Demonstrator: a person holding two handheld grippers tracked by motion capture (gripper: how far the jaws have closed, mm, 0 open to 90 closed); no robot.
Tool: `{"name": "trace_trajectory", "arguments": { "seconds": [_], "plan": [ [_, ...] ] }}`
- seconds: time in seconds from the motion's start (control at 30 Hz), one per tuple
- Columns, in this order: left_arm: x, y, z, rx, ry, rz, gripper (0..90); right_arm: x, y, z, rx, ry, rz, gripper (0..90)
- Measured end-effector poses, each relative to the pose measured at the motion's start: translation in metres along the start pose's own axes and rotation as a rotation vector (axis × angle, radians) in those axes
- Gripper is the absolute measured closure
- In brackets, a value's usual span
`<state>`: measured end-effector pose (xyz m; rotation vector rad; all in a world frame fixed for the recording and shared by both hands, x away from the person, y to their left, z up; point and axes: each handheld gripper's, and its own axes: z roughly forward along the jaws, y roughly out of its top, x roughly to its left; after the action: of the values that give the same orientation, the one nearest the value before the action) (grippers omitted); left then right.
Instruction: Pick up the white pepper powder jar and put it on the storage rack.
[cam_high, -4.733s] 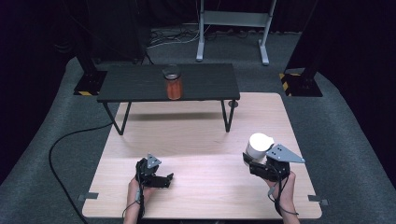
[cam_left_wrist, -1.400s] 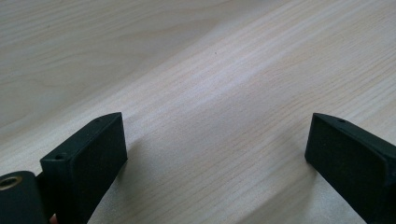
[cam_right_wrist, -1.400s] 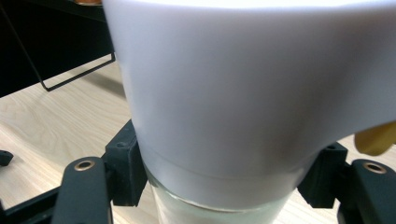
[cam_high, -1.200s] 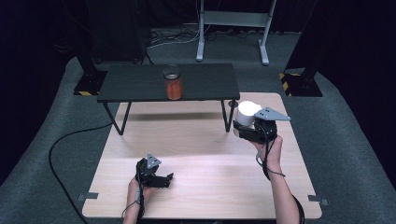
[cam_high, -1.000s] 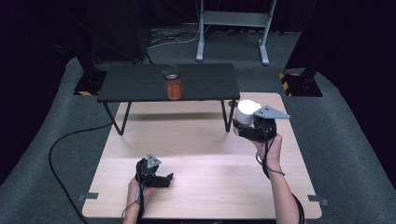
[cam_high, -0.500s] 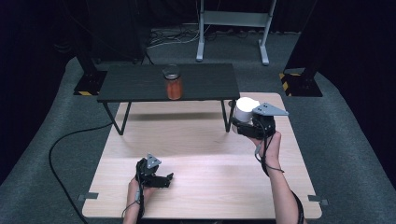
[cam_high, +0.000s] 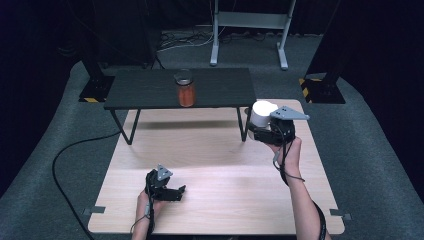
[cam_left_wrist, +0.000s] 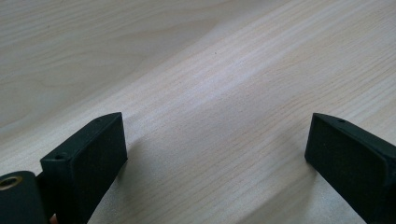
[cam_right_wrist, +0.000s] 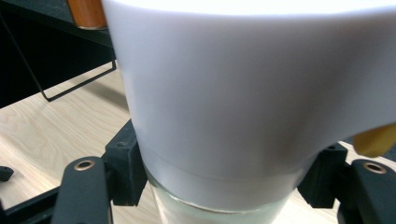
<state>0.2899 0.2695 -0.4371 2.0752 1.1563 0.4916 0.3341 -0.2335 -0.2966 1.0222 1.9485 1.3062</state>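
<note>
beside the right end of the black shelf (cam_high: 180, 89), your right claw (cam_high: 260, 131) is clamped low on the white-capped jar (cam_high: 262, 114), so it may clip the shelf's edge and tip, while your left claw (cam_high: 172, 192) rests apart on the tabletop (cam_high: 220, 165).

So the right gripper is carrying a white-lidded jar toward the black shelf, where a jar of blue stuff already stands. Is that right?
Not quite: the jar on the black shelf holds orange stuff, not blue, as the high view shows. The rest stands: the right gripper has its jaws shut on the white-lidded jar near the shelf's right end.
</note>
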Motion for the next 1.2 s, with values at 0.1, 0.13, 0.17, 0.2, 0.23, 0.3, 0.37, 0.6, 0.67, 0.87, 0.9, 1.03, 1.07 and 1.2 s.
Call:
{"name": "trace_trajectory", "arguments": {
  "seconds": [0.1, 0.13, 0.17, 0.2, 0.23, 0.3, 0.37, 0.6, 0.67, 0.87, 0.9, 1.03, 1.07, 1.2],
  "plan": [
    [0.0, 0.0, 0.0, 0.0, 0.0, 0.0, 5.3, 0.001, 0.004, -0.001, -0.003, 0.001, -0.005, 29.9],
    [0.0, 0.0, 0.0, 0.0, 0.0, 0.0, 5.3, 0.001, 0.004, -0.001, -0.003, 0.001, -0.005, 29.9],
    [0.0, 0.0, 0.0, 0.0, 0.0, 0.0, 5.3, 0.001, 0.006, -0.001, -0.005, 0.002, -0.006, 29.9],
    [0.0, 0.0, 0.0, 0.0, 0.0, 0.0, 5.3, 0.001, 0.006, -0.001, -0.005, 0.002, -0.006, 29.9],
    [0.0, 0.0, 0.0, 0.0, 0.0, 0.0, 5.3, 0.001, 0.007, -0.001, -0.007, 0.001, -0.006, 29.9],
    [0.0, 0.0, 0.0, 0.0, 0.0, 0.0, 5.3, 0.0, 0.008, -0.001, -0.008, 0.001, -0.002, 29.9],
    [0.0, 0.0, 0.0, 0.0, 0.0, 0.0, 5.3, 0.0, 0.009, 0.0, -0.008, 0.001, 0.0, 29.9],
    [0.0, 0.0, 0.0, 0.0, 0.0, 0.0, 5.3, -0.001, 0.012, 0.0, -0.013, 0.005, 0.004, 29.9],
    [0.0, 0.0, 0.0, 0.0, 0.0, 0.0, 5.3, -0.001, 0.014, 0.0, -0.013, 0.005, 0.001, 29.9],
    [0.0, 0.0, 0.0, 0.0, 0.0, 0.0, 5.4, -0.001, 0.018, 0.001, -0.01, 0.005, 0.0, 29.9],
    [0.0, 0.0, 0.0, 0.0, 0.0, 0.0, 5.4, -0.002, 0.018, 0.001, -0.009, 0.005, -0.002, 29.9],
    [0.0, 0.0, 0.0, 0.0, 0.0, 0.0, 5.4, -0.004, 0.02, 0.001, -0.013, 0.006, 0.006, 29.9],
    [0.0, 0.0, 0.0, 0.0, 0.0, -0.001, 5.4, -0.004, 0.021, 0.001, -0.012, 0.005, 0.007, 29.9],
    [0.0, 0.0, 0.0, 0.0, 0.0, 0.0, 5.4, -0.005, 0.024, 0.001, -0.014, 0.004, 0.007, 29.9]
  ]
}}
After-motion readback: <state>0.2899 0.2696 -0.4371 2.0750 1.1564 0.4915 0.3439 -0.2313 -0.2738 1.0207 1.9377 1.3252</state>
